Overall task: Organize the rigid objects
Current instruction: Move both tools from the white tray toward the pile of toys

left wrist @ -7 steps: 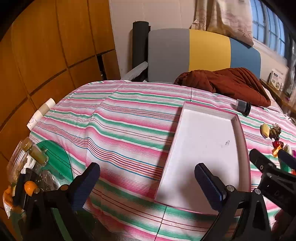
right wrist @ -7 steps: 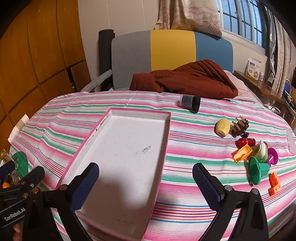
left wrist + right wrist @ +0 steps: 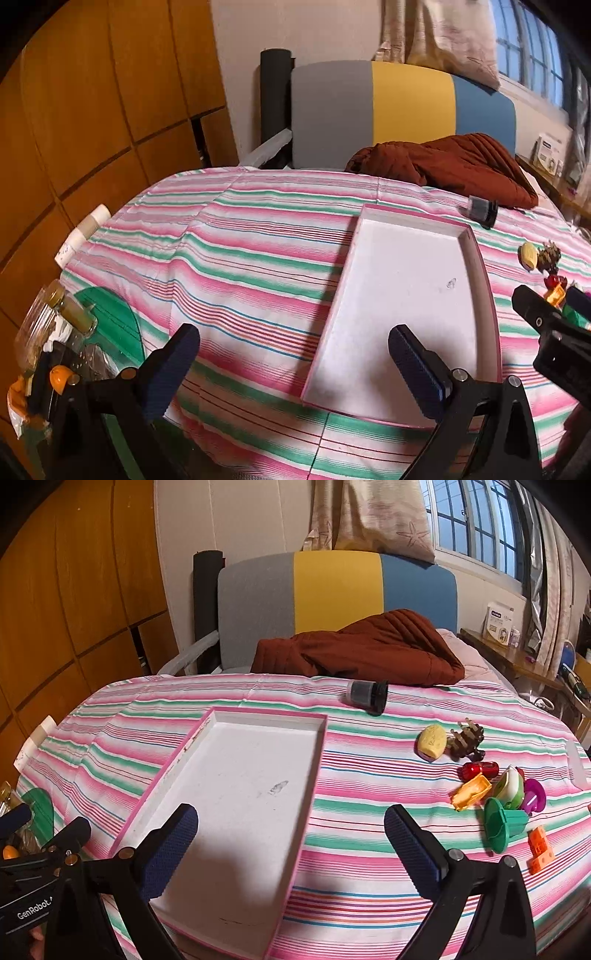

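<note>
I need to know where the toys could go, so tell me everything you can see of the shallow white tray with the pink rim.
The shallow white rectangular tray with the pink rim lies flat on the striped bedspread, left of the toys. It looks like cardboard, with low walls. Its floor holds nothing but a small grey smudge and scuffs. No gripper touches it.

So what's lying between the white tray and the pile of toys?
Nothing: in the right wrist view, only bare striped bedspread separates the tray from the toys.
</note>
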Demonstrator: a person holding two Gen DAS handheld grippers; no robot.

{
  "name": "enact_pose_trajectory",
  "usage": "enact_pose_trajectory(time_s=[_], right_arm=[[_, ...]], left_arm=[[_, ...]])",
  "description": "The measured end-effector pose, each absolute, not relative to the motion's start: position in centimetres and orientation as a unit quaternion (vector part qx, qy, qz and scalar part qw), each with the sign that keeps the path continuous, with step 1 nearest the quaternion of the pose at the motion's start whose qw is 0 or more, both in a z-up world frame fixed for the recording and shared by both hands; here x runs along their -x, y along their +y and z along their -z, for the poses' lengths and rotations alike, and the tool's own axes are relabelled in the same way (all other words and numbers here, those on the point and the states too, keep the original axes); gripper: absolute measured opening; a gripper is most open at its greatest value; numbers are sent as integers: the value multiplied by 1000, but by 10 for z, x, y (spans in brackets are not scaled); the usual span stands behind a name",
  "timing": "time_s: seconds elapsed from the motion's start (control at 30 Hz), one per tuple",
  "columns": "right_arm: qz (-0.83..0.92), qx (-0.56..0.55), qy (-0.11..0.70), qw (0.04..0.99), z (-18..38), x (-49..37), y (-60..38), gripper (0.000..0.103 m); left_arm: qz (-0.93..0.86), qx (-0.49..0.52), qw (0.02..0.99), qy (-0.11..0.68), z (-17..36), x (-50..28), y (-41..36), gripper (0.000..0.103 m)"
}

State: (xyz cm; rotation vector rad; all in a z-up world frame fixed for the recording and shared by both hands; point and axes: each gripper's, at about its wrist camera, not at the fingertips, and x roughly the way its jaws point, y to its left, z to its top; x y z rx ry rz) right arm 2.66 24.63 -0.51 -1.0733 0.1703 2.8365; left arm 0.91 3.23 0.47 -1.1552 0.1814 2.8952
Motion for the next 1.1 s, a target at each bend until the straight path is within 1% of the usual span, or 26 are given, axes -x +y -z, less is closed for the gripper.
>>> enact_pose_trajectory(time_s=[0.1, 0.13, 0.17, 0.23, 0.3, 0.4, 0.5, 0.53, 0.63, 0.73, 0.83, 0.97, 1.07, 1.1], right_arm=[[-910, 397, 90, 74, 21, -21, 242, 102], [-901, 411, 108, 83, 26, -19, 240, 98], [-894, 419, 138, 76, 31, -20, 246, 96], [-885, 425, 183, 48, 36, -22, 262, 95], [-881, 425, 197, 70, 36, -29, 272, 95], [-881, 414, 204, 102, 27, -40, 306, 96], [-876, 409, 213, 141, 25, -41, 338, 103], [-872, 412, 214, 159, 25, -42, 354, 103], [-852, 416, 236, 213, 27, -43, 402, 103], [-825, 435, 275, 236, 42, -35, 459, 103], [-803, 453, 318, 220, 58, -29, 495, 103], [-791, 464, 368, 152, 77, -16, 521, 103], [-805, 427, 405, 74, 75, -18, 519, 103], [-812, 407, 417, 31, 69, -17, 516, 103]], left_arm=[[-925, 373, 24, 70, -1, -12, 41, 103], [-924, 375, 30, 73, 0, -13, 44, 103], [-921, 381, 43, 75, 2, -14, 49, 103], [-911, 398, 67, 81, 8, -16, 56, 103], [-905, 409, 93, 76, 14, -20, 63, 103], [-898, 412, 141, 61, 18, -28, 73, 103], [-890, 414, 187, 40, 19, -34, 83, 103], [-888, 414, 197, 38, 20, -35, 87, 103], [-889, 403, 211, 56, 18, -43, 101, 103], [-887, 399, 218, 83, 17, -48, 117, 103], [-880, 405, 233, 85, 18, -53, 124, 103], [-871, 421, 242, 78, 21, -55, 128, 103], [-870, 423, 241, 72, 22, -54, 129, 103], [-870, 425, 240, 69, 22, -54, 130, 103]])
